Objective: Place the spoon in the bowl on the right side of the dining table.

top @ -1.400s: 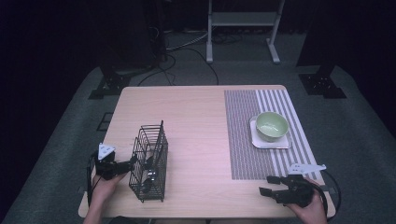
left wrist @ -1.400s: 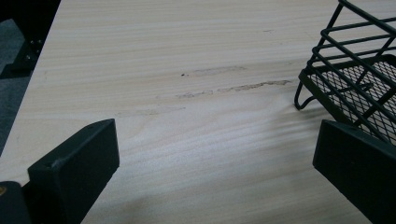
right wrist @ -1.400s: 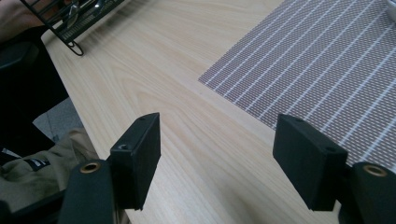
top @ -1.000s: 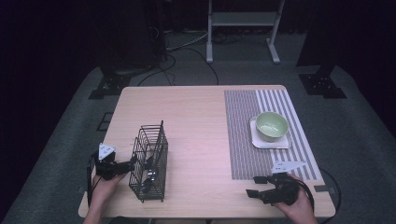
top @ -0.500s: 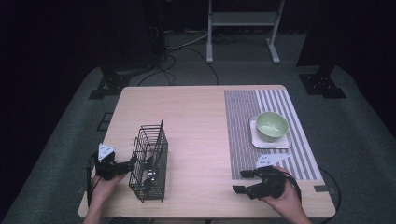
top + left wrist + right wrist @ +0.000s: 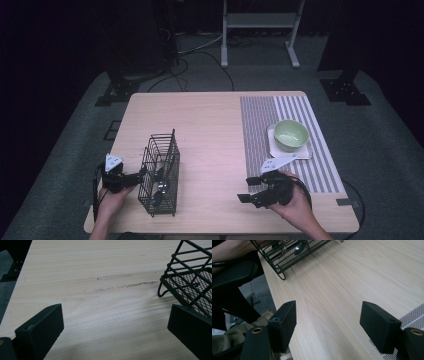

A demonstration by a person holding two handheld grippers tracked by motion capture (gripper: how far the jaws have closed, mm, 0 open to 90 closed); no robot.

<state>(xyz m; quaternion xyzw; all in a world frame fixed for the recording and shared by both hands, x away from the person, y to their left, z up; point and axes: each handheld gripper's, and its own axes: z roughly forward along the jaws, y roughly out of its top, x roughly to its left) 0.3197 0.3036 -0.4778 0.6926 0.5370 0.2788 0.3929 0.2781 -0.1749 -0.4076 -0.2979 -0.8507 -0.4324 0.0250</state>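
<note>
1. High view, far left: left gripper [image 6: 141, 175] sits near the table's [image 6: 210, 120] front-left corner, close to the near edge and left edge, tips right at the wire basket's [image 6: 161, 172] left wall. Jaws apart; in the left gripper view they stand wide, w/ bare wood between them and the basket's corner foot just past one jaw. Can't tell if the tips touch the wire.
2. Basket: black wire, upright, front-left part of the table, near the front edge. Metal utensils [image 6: 298, 248] lie inside, seen through the mesh in the right gripper view.
3. Centre: wide strip of bare wood btwn basket and striped mat [image 6: 287, 140], nothing standing on it, free from front edge to back edge.
4. Right gripper [image 6: 246, 190]: low over the wood near the front edge, just left of the mat's near-left corner, pointing left toward the basket, well apart from it. Jaws apart, nothing between them.
5. Right side: green bowl [image 6: 291, 135] on a white coaster [image 6: 276, 150] on the mat, near the table's right edge, behind the right gripper.
</note>
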